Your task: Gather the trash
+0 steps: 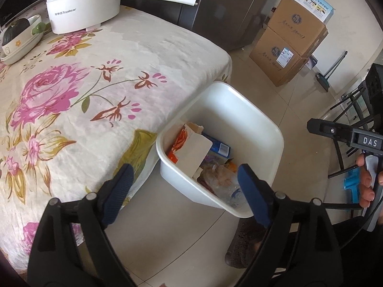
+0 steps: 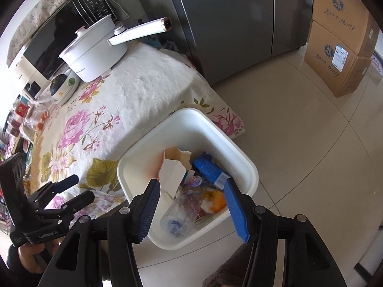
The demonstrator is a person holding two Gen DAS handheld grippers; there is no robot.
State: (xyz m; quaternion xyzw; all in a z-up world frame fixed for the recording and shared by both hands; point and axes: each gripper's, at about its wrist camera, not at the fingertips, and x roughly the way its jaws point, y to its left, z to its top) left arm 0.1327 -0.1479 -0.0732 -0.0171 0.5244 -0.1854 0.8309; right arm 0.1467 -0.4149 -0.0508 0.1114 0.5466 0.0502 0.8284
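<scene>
A white plastic bin stands on the tiled floor against the table's corner. Inside it lie a torn white carton, a blue packet, a clear plastic bottle and an orange wrapper. My left gripper hangs open over the bin's near-left rim with nothing between its blue pads. Directly above the bin, my right gripper is open and empty too; the left wrist view shows its black body held in a hand at the right.
A table with a floral cloth carries a white electric pot and stacked bowls. A grey fridge stands behind. Two cardboard boxes sit on the floor. A dark slipper lies near the bin.
</scene>
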